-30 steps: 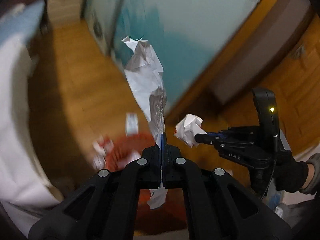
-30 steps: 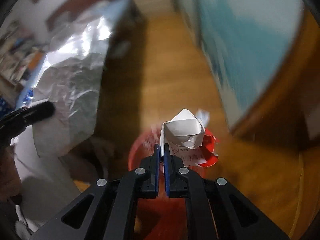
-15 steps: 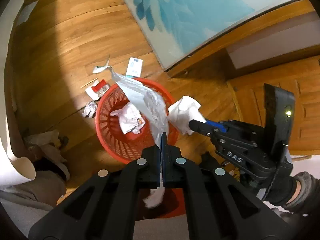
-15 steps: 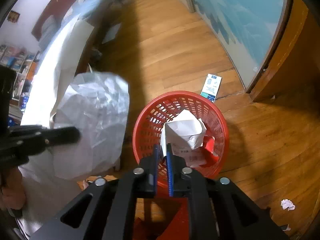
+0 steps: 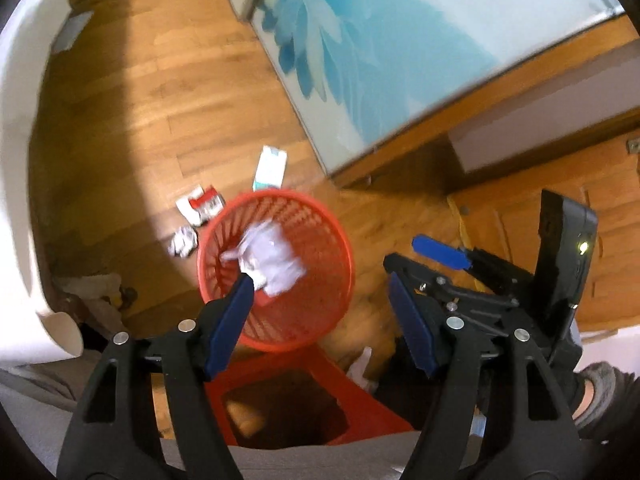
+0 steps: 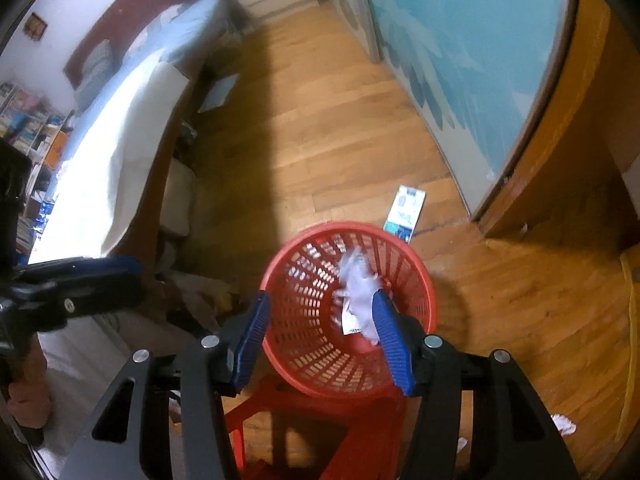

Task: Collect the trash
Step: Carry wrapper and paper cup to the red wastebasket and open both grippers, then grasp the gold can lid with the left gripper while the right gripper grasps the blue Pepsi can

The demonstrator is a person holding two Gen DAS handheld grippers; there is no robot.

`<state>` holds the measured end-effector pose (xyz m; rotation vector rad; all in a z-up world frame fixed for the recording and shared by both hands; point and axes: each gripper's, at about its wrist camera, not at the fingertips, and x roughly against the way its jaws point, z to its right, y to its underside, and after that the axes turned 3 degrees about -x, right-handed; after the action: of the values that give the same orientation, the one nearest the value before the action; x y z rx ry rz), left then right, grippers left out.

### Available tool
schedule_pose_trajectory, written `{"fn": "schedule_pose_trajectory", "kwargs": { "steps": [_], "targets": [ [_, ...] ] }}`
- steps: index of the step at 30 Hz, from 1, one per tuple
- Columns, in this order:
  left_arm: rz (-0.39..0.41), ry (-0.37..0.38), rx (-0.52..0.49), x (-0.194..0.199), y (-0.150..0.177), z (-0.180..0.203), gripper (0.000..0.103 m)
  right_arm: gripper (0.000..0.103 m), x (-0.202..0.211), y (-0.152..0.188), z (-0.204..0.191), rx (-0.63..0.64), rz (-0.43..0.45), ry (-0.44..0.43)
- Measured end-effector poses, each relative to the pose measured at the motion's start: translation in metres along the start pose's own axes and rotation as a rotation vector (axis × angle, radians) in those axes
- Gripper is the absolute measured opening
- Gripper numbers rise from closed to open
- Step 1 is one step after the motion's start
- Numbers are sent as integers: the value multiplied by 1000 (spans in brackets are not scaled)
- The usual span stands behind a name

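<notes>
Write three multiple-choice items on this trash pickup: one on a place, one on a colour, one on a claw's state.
1. Where does the blue-and-white carton lie?
A. inside the basket
B. on the floor beyond the basket
C. on the bed

2. What colour is the basket?
A. red
B. green
C. white

3. How do the left claw and right claw stand?
A. both clamped on paper
B. one open, one shut
C. both open, holding nothing

Answers: 1 B, it lies flat on the wood past the rim. 2 A, its mesh wall is red. 3 C, both have just been opening, and the crumpled paper is loose in the basket.
</notes>
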<state>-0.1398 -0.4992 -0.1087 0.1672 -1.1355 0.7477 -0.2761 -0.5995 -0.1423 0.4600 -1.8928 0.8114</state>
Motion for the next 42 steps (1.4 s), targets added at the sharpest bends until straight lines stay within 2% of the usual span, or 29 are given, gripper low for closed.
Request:
{"fn": "schedule_pose_trajectory", "kwargs": {
  "steps": [5,9,12,15,19,22,24,26,29,32,34,36,40,42],
  "targets": [
    [175,-9,26,52,6,-16,70,54,8,-12,-33,63,32,-11],
    [378,-122,18,120,25,-47,70,54,13,-25,-79,143,65,-38],
    [521,-193,75,169,47,-84,70,54,19,-33,-129,219,111,-68],
    [704,-258,218,229,87,-150,70,56,23,-40,-188,306,163,-114],
    [871,-339,386,288,150,-231,70,57,23,-38,-277,399,218,-205],
    [980,-382,528,315,203,-285,70,57,22,-34,-335,440,236,-270],
    [1001,-427,597,323,228,-313,70,58,20,-27,-383,483,250,-316],
    [989,-453,634,325,241,-337,70,58,18,-17,-421,529,260,-344],
    [985,-423,695,330,248,-379,71,58,11,-3,-480,605,281,-373],
    [1001,-368,750,335,243,-413,72,59,2,8,-534,678,337,-355],
    [982,-393,744,333,233,-426,72,61,-5,12,-567,735,375,-347],
    [918,-435,733,328,217,-439,72,64,-11,10,-593,763,405,-343],
    [841,-502,669,325,202,-451,72,74,-43,-8,-638,802,410,-352],
    [806,-508,692,322,198,-466,72,82,-64,-19,-661,827,394,-357]
  ]
}}
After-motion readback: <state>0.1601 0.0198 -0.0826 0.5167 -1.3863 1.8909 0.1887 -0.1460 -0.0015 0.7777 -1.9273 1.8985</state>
